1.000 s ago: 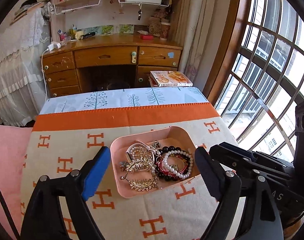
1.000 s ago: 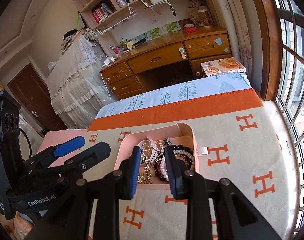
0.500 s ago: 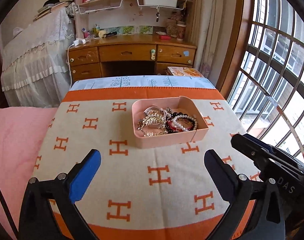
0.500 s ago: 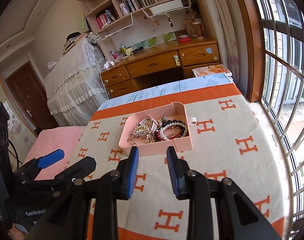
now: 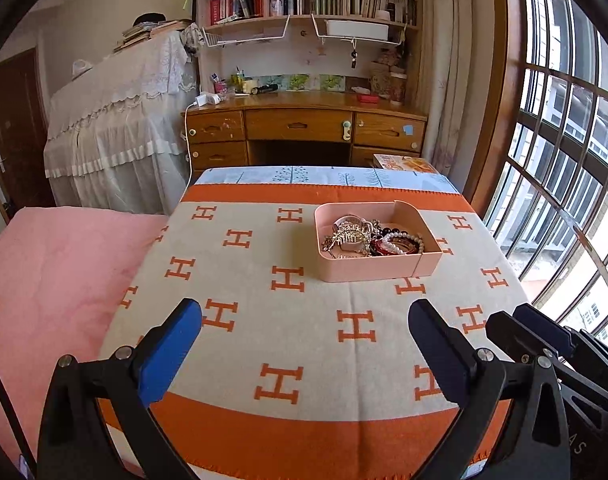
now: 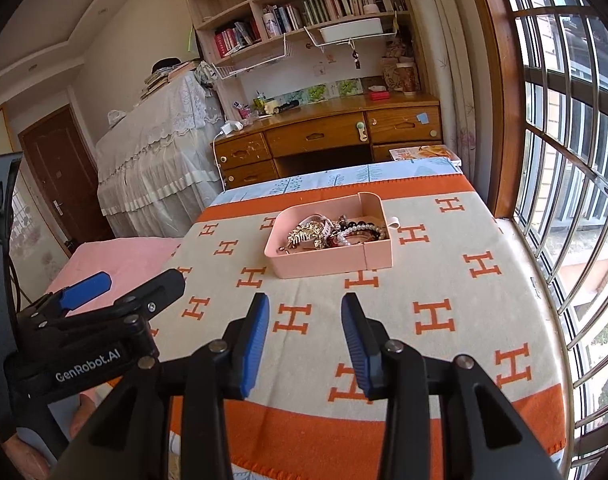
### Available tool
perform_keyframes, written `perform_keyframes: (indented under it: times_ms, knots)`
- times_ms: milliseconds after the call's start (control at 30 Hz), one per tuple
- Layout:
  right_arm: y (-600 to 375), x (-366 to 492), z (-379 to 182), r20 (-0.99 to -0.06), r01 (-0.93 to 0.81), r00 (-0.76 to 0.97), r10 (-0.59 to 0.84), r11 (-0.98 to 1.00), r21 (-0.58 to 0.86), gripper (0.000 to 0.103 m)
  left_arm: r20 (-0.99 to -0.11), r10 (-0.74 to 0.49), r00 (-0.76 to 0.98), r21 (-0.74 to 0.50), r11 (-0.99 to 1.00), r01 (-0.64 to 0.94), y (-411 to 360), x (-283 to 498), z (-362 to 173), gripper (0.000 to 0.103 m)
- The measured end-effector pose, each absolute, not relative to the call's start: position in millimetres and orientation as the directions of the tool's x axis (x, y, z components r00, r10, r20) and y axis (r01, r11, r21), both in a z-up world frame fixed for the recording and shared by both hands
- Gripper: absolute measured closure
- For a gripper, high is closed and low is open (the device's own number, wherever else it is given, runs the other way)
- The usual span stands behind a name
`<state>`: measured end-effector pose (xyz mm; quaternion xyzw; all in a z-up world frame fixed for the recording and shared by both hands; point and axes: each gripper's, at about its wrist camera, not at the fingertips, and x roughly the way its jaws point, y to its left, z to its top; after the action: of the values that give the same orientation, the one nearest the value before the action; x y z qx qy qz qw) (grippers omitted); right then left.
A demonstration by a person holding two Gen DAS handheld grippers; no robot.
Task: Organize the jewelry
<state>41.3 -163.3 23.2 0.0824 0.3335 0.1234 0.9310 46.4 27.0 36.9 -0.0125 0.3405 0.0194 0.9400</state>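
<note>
A pink tray (image 5: 367, 269) (image 6: 323, 265) sits on a cream blanket with orange H marks (image 5: 288, 336), toward the far right of the table. Inside lies a tangle of jewelry: a gold leaf-shaped comb (image 5: 345, 236) (image 6: 304, 232), a pearl bracelet (image 5: 403, 238) (image 6: 359, 230) and dark bead strands. My left gripper (image 5: 304, 316) hovers over the near part of the blanket, well short of the tray, open wide and empty. My right gripper (image 6: 305, 302) is also short of the tray; its jaws are opening with nothing between them. In the right wrist view the left gripper (image 6: 136, 286) shows at the left.
Pink bedding (image 5: 56, 280) borders the table on the left. A barred window (image 5: 563, 160) runs along the right. Beyond the far edge stand a wooden desk (image 5: 304, 124) with shelves, a magazine (image 5: 403, 162) and lace-covered furniture (image 5: 120, 128).
Both grippers have drawn back from the tray toward the near edge of the table. The left jaws spread wider and the right jaws have parted more. The tray and jewelry stayed put.
</note>
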Motion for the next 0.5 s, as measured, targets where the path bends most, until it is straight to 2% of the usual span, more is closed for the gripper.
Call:
perform_keyframes:
  times_ms: [500]
  knots:
    - [-151,30,29,-0.584,-0.172,0.769,0.26,0.964,0.203,0.065,-0.634,0.037,0.773,-0.007,0.999,-0.054,28,39,38,0.001]
